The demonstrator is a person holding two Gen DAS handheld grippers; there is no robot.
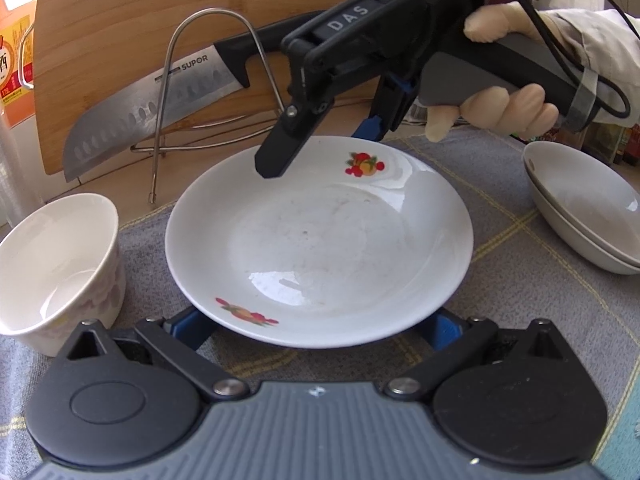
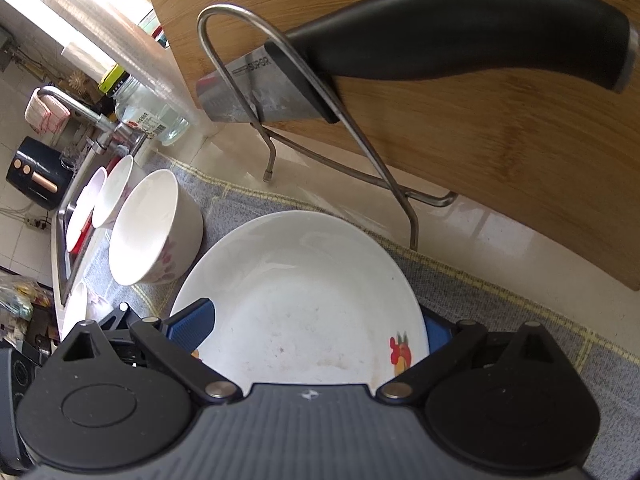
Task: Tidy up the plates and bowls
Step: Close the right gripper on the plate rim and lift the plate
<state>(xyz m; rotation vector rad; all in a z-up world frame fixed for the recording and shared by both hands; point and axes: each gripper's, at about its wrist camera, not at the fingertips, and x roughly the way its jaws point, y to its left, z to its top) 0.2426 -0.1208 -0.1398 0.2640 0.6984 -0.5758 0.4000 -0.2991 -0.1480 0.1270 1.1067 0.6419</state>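
We saw our left gripper spread wide at the near rim of the plate, which lay flat on the grey cloth. Our right gripper reached over the plate's far rim, fingers spread too. A white bowl stood just left of the plate, stacked grey bowls to its right. Beyond the plate, a knife hung in a wire rack against the cutting board.
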